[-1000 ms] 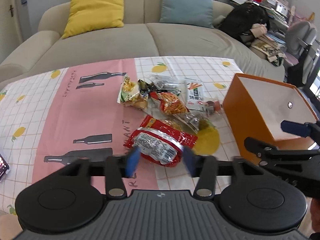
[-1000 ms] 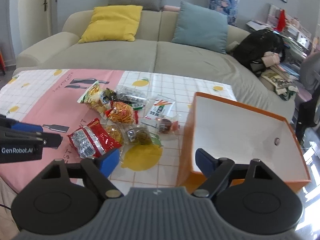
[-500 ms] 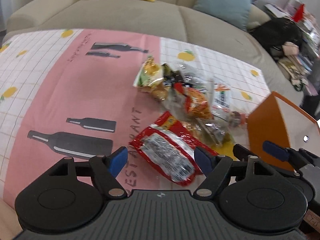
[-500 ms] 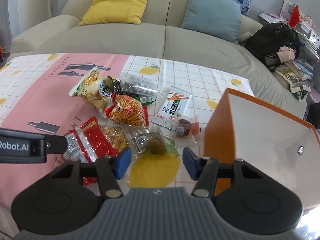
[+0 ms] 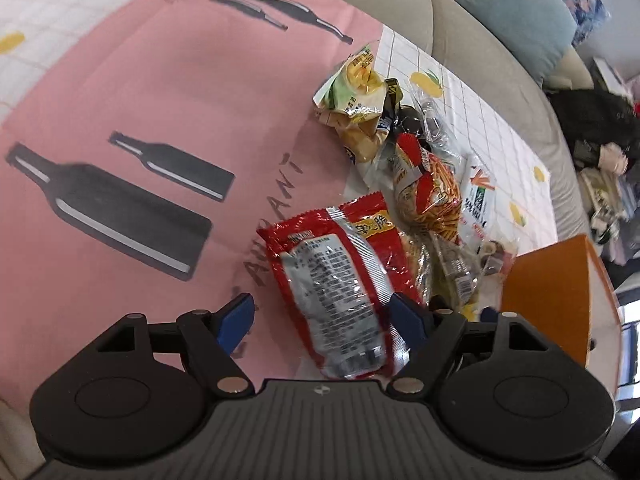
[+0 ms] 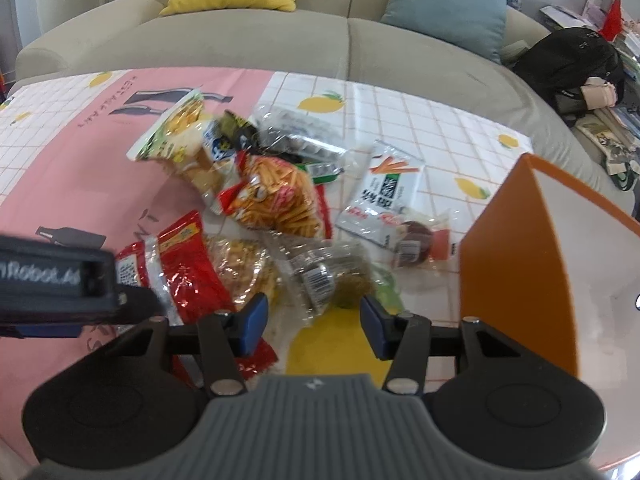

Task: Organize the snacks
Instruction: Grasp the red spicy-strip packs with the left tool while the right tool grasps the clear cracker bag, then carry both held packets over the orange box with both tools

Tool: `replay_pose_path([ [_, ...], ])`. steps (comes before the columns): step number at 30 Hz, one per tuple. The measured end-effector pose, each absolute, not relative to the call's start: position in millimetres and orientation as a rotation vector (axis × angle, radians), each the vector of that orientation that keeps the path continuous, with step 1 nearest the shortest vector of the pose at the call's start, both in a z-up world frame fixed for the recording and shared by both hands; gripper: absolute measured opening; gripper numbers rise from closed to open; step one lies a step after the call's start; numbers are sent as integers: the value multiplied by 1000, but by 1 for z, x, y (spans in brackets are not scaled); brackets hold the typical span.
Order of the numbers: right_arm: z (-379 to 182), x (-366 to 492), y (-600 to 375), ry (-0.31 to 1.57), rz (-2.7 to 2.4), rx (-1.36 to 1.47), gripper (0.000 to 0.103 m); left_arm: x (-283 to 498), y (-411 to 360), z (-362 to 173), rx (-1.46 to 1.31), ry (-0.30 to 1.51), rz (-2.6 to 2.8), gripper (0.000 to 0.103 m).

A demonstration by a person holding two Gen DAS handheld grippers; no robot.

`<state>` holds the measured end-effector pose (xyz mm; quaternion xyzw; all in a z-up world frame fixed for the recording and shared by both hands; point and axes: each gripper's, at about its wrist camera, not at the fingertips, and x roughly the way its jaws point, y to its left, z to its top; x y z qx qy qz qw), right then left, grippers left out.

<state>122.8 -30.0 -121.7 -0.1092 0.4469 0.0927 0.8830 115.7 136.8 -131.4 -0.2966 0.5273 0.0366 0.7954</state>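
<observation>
A pile of snack packets lies on the table. A red packet [image 5: 340, 280] lies flat between the open fingers of my left gripper [image 5: 320, 316], close over it; it also shows in the right wrist view [image 6: 180, 268]. My right gripper [image 6: 312, 320] is open just before a clear packet with a green-brown snack [image 6: 332, 276]. An orange-striped chip bag [image 6: 276, 196], a yellow-green bag [image 6: 176, 128] and a white carrot-print packet [image 6: 384, 196] lie behind. The orange box [image 6: 520, 264], white inside, stands at the right.
The tablecloth [image 5: 120, 120] is pink with black bottle prints and white with lemons. A beige sofa [image 6: 320, 40] with yellow and blue cushions runs along the far table edge. A black backpack [image 6: 572, 64] lies on the sofa's right.
Both grippers have dropped lower and closer to the snack pile. The left one now straddles the red packet; the right one has shifted left from the box toward the clear packet.
</observation>
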Motion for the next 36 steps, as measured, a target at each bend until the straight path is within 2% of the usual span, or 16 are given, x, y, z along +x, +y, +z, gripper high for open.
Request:
replay_pose_path([
  [7,-126,121,-23,946,231,-213,49,129,130,-143,-675,1158,37,92],
  [12,-125,121,-23,945,234,-213,49,127,130,-138,-645,1125,16,75],
  [15,-125,121,-23,945,235,-209,49,124,133,-133,-625,1110,12,69],
  [23,-120,117,-24,940,253,-171,51,113,144,-113,-525,1047,13,62],
  [24,-118,117,-24,936,258,-164,52,113,145,-109,-490,1044,23,60],
  [26,-116,116,-23,931,270,-144,58,114,148,-104,-402,1056,55,59],
  [28,-114,116,-21,936,286,-119,59,114,154,-102,-358,1062,71,59],
  [34,-121,120,-9,978,320,-86,72,112,171,-110,-334,1088,127,59],
  [36,-126,123,-3,1002,318,-84,80,111,173,-112,-335,1092,134,59],
])
